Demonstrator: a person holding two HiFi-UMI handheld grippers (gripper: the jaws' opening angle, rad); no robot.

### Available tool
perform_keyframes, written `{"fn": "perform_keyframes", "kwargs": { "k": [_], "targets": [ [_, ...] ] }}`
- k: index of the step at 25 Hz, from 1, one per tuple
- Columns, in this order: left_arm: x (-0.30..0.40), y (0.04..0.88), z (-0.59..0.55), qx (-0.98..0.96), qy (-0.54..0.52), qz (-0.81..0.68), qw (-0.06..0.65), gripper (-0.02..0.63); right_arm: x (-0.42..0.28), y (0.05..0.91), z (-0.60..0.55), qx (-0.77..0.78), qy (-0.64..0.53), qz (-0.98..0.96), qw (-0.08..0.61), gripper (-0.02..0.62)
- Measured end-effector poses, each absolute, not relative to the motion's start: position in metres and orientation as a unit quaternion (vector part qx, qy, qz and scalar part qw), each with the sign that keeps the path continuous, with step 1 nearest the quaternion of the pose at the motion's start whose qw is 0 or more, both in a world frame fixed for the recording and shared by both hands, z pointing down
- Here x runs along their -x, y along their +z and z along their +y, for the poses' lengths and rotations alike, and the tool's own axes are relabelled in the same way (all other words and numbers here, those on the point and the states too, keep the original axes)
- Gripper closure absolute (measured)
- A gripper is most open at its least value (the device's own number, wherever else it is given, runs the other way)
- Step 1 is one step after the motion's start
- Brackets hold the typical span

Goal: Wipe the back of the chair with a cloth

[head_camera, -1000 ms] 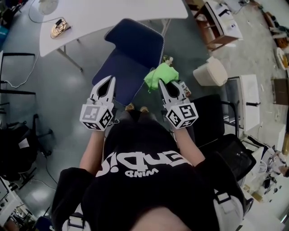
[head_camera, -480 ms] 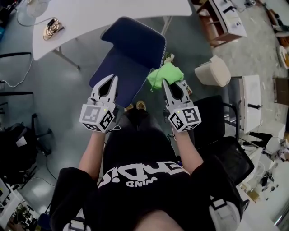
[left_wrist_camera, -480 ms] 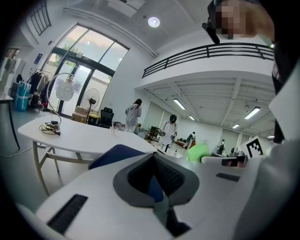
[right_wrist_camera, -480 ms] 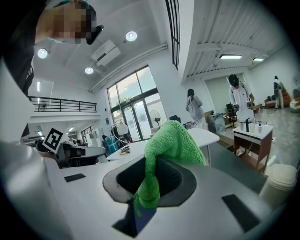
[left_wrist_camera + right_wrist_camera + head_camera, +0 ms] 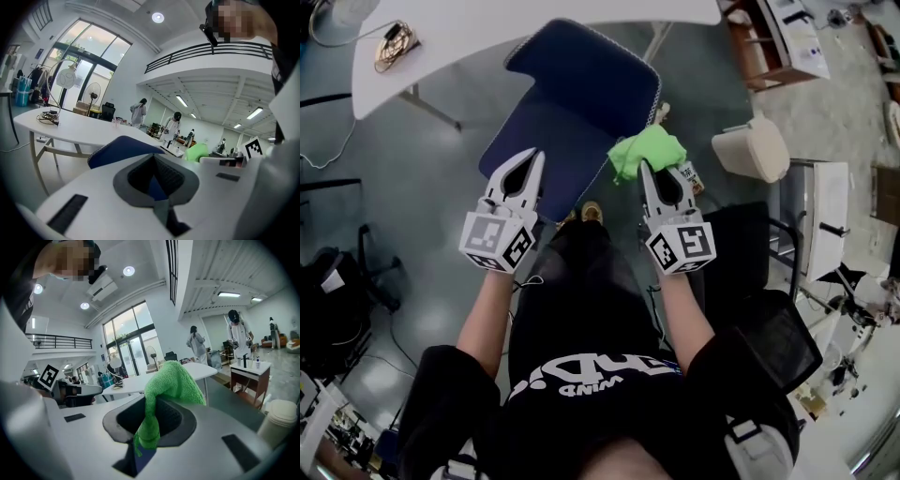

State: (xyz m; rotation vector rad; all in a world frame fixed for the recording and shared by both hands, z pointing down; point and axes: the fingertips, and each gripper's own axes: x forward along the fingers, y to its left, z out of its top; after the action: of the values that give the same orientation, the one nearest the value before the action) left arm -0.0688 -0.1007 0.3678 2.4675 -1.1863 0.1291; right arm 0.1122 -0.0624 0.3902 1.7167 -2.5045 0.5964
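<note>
The blue chair [image 5: 572, 103] stands under the white table's edge, its padded back [image 5: 595, 66] farthest from me. My right gripper [image 5: 645, 169] is shut on a green cloth [image 5: 647, 150], held just off the chair's right side. The bunched cloth [image 5: 171, 380] spills out over the jaw tips in the right gripper view. My left gripper [image 5: 532, 157] is shut with nothing in it and hovers over the seat's near edge. In the left gripper view, the chair back [image 5: 122, 147] shows just past the shut left gripper [image 5: 153, 161], with the cloth [image 5: 197, 151] to the right.
A white table [image 5: 534, 19] runs along the far side, with a coiled cable [image 5: 392, 45] on it. A beige bin [image 5: 750, 150] and a wooden shelf unit [image 5: 778, 47] stand to the right. A black chair [image 5: 741, 253] is right of me, and dark gear [image 5: 333, 309] on the left.
Both grippers have moved a little closer to the chair, and the chair now sits higher in the head view. The cloth stays in the right gripper.
</note>
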Motion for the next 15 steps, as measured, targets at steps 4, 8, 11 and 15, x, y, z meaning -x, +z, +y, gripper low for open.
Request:
{"fn": "perform_keyframes", "kwargs": {
  "k": [4,8,11,15],
  "targets": [
    [0.071,0.387,-0.108,-0.88,0.054,-0.423,0.208,0.607,-0.115,0.406,-0.071,-0.568,0.199,-0.798,0.031,0.541],
    [0.07,0.395,-0.111,-0.878,0.054,-0.424,0.215,0.607,-0.127,0.422,-0.083,-0.586,0.202,-0.784,0.045,0.541],
    [0.066,0.4,-0.112,-0.878,0.054,-0.422,0.22,0.607,-0.135,0.435,-0.095,-0.594,0.202,-0.777,0.053,0.541],
    [0.065,0.406,-0.116,-0.878,0.055,-0.42,0.222,0.607,-0.141,0.456,-0.115,-0.603,0.202,-0.77,0.063,0.541]
  ]
}}
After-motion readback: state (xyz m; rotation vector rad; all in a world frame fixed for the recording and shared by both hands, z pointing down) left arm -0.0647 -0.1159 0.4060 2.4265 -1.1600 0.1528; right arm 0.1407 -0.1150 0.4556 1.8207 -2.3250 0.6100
